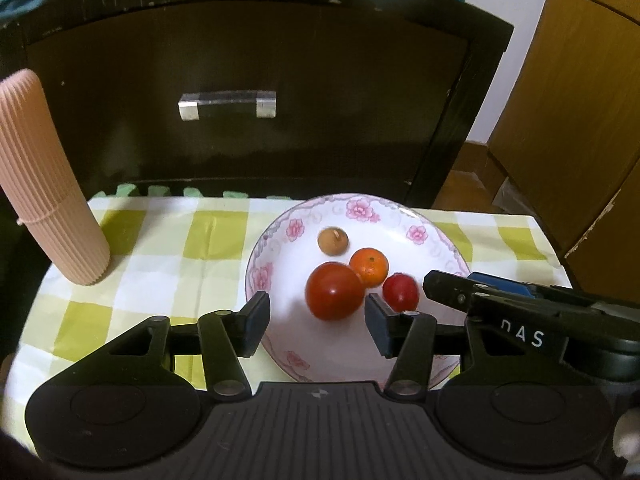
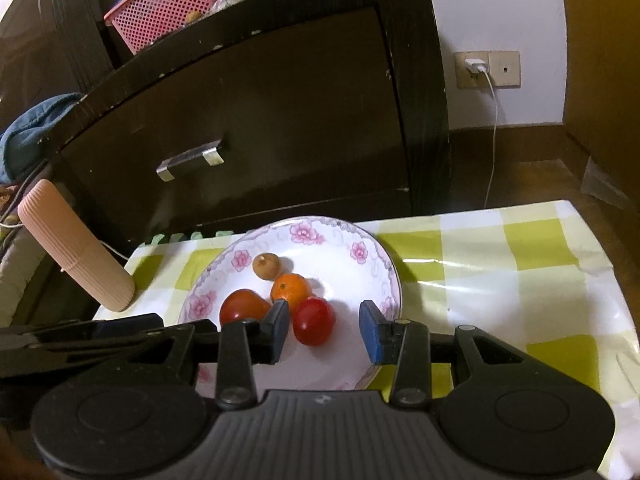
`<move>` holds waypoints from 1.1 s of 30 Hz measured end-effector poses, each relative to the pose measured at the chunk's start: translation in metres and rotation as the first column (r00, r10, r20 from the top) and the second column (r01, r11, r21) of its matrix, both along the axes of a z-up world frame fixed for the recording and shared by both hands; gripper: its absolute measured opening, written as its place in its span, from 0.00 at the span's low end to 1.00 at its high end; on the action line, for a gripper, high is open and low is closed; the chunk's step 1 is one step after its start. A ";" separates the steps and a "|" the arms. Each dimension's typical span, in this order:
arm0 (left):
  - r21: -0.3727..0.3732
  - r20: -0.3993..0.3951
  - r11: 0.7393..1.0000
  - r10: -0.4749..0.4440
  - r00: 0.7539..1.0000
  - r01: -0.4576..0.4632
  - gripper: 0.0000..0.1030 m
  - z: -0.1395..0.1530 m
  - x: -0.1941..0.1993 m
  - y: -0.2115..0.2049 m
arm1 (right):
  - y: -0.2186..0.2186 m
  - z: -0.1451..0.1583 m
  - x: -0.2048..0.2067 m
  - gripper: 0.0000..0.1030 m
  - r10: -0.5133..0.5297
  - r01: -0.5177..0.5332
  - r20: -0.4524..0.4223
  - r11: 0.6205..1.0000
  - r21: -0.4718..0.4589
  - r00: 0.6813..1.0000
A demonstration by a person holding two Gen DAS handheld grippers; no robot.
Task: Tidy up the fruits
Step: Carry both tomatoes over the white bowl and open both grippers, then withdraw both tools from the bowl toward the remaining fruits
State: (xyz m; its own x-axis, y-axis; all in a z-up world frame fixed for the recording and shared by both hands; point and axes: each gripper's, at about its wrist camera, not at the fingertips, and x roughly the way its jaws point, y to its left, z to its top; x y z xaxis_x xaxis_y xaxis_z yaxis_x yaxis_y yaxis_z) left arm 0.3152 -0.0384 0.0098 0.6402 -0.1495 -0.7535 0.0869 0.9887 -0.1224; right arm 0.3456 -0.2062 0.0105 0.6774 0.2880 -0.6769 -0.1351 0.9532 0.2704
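My two wrist views look steeply down from close above the table's near edge, sharing the floral plate [image 1: 436, 240] [image 2: 380, 256].

A dark cabinet [image 2: 256, 120] with a metal handle [image 2: 190, 160] stands behind the surface [image 2: 500, 264]. White wall [image 2: 500, 12] carries a socket [image 2: 488, 69]; wooden floor [image 2: 520, 168] below.

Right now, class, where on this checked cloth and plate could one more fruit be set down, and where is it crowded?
Free: the checked cloth right of the plate, out to its edge; the cloth between the ribbed pink tube and the plate; the plate's bare near part. Crowded: the plate's middle, where the large tomato, orange, small red fruit and brown fruit cluster.
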 end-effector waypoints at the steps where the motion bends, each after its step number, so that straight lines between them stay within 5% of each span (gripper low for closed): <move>1: 0.003 0.005 1.000 0.000 1.000 0.000 0.59 0.002 -0.001 0.000 | 0.000 0.002 -0.001 0.35 0.000 0.000 0.003 1.000 -0.002 1.000; 13: 0.096 0.072 0.995 -0.012 0.997 0.005 0.66 0.020 -0.034 -0.002 | 0.008 0.019 -0.028 0.35 0.020 -0.019 0.020 0.998 -0.063 1.000; 33: 0.146 0.087 0.989 -0.013 0.996 0.000 0.78 0.034 -0.114 0.001 | 0.011 0.031 -0.112 0.35 0.048 -0.049 -0.016 0.996 -0.079 0.999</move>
State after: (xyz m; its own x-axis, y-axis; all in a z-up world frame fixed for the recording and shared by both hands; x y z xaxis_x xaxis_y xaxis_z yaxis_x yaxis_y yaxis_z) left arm 0.2017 -0.0375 0.0437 0.7038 -0.0471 -0.7088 0.0977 0.9947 0.0309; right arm 0.2341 -0.1954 0.0411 0.6541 0.2651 -0.7085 -0.1782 0.9642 0.1963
